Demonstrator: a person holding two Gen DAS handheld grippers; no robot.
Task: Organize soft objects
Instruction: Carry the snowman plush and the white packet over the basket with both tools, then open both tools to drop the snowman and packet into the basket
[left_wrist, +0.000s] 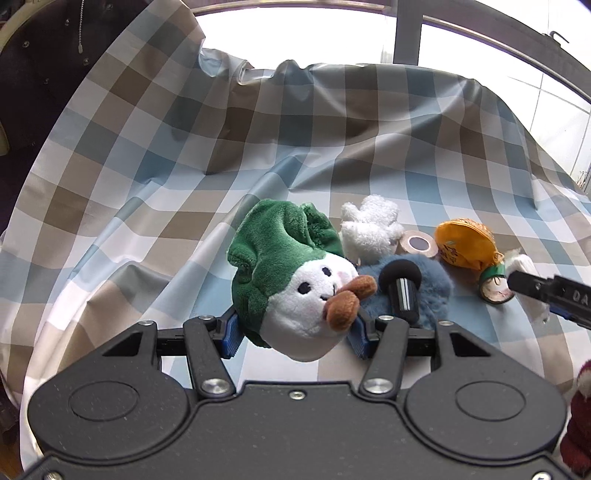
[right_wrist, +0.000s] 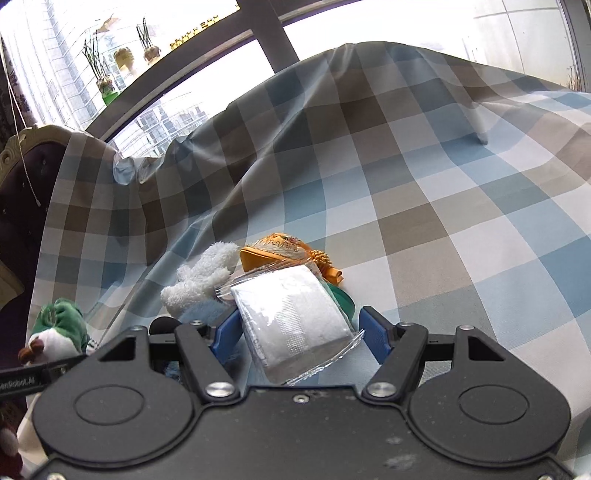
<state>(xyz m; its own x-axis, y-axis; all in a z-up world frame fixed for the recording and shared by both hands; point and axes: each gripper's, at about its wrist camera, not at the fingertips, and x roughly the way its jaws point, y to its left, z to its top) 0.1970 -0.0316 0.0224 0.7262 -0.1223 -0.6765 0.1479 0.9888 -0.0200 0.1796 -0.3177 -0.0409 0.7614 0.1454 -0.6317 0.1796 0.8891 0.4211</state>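
Your left gripper (left_wrist: 295, 332) has its blue fingers (left_wrist: 232, 338) closed on the plush (left_wrist: 295, 291), a white face under a green hood with brown nubs, held clear above the checked cloth (left_wrist: 184, 166); the pads press into both its sides. Your right gripper (right_wrist: 301, 334) holds a white pad sealed in a clear packet (right_wrist: 295, 317); the left finger (right_wrist: 227, 332) touches it, while the right finger stands just apart from the packet's edge, so you cannot tell how firm that grip is. Behind the plush on the surface lie a blue fluffy toy (left_wrist: 432, 284), a white fluffy toy (left_wrist: 369, 225), a tan tape roll (left_wrist: 417, 243), an orange pouch (left_wrist: 461, 243) with dark print too small to read, and a green-rimmed roll (left_wrist: 495, 286); a black mic (left_wrist: 402, 291) rests on the blue toy. In the left view the right gripper's arm shows the letters "DA"; in the right view the left one reads "enRobot.AI".
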